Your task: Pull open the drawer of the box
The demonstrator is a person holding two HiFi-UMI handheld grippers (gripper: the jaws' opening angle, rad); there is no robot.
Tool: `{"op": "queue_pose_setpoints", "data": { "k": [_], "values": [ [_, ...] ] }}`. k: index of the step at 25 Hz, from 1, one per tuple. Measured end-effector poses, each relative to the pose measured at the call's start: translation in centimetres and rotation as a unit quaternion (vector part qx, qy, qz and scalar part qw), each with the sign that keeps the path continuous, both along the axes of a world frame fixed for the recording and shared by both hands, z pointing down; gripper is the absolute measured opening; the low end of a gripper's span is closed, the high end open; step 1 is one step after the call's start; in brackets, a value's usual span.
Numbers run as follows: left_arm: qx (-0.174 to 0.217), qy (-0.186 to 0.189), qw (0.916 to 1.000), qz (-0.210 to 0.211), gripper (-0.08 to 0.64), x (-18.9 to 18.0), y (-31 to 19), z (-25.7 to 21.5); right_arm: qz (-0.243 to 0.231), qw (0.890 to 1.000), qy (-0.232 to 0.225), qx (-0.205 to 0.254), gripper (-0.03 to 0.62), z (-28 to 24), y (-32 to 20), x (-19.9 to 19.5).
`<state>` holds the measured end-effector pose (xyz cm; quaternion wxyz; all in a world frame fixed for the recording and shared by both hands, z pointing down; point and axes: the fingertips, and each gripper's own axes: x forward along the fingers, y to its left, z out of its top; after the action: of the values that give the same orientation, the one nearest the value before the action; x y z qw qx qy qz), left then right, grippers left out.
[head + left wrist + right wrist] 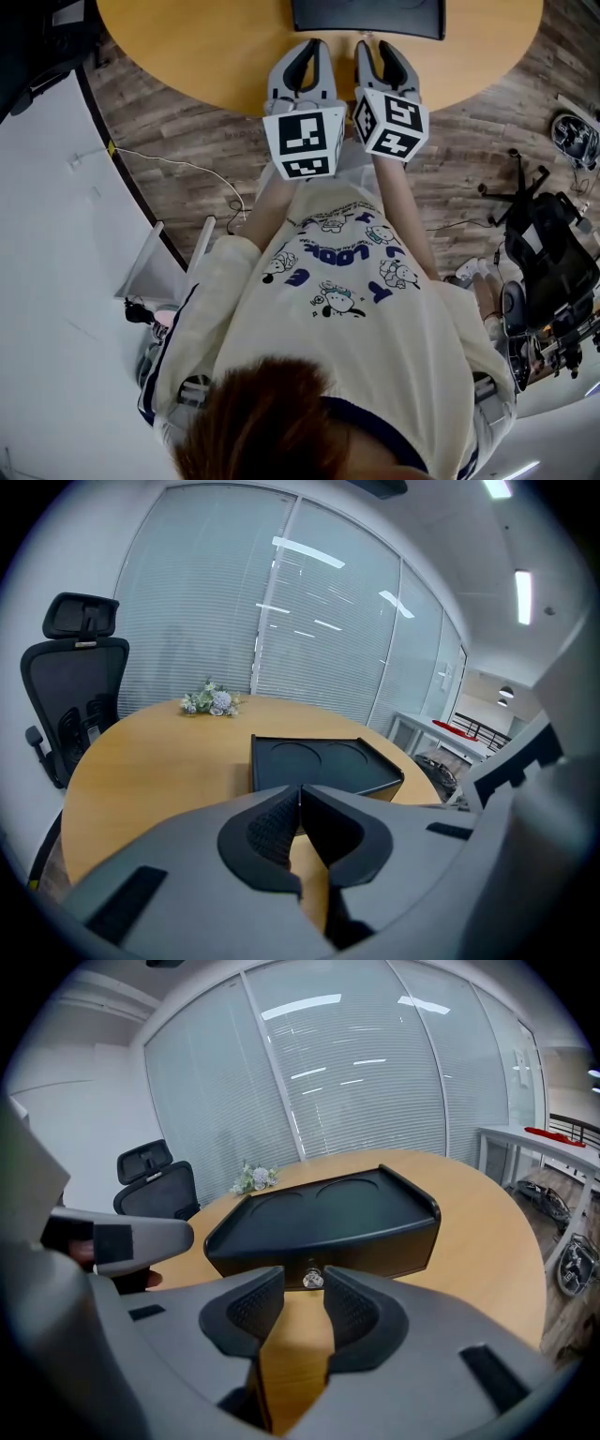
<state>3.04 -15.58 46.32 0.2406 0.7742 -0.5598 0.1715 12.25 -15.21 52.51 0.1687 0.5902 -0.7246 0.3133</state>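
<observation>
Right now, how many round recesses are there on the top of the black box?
2. They lie side by side on top of the black box: the left recess and the right recess. None seems hidden.

Right gripper jaws apart, nothing gripped. Black rectangular box stands on round wooden table, its small shiny knob facing the gap.

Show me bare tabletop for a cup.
Bare: the wide tabletop left of the box, out to the flowers and chair; also the strip right of it. Crowded: before the knob, where left gripper and right gripper hang.
</observation>
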Motion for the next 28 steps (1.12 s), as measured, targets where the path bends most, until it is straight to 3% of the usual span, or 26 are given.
{"op": "queue_pose_setpoints", "data": {
  "k": [13,18,28],
  "values": [
    [-0.016,0.002,0.9998,-0.012,0.020,-0.4,0.0,1.2,-0.002,1.000,0.001,-0.016,0.144,1.9,-0.7,-0.3],
    [-0.019,0.001,0.9997,-0.014,0.020,-0.4,0.3,1.4,0.005,1.000,0.004,-0.016,0.105,2.3,-0.9,0.1],
    [-0.023,0.000,0.9996,-0.019,0.020,-0.9,0.6,1.5,0.000,1.000,0.005,-0.018,0.091,2.7,-1.1,-0.1]
  ]
}}
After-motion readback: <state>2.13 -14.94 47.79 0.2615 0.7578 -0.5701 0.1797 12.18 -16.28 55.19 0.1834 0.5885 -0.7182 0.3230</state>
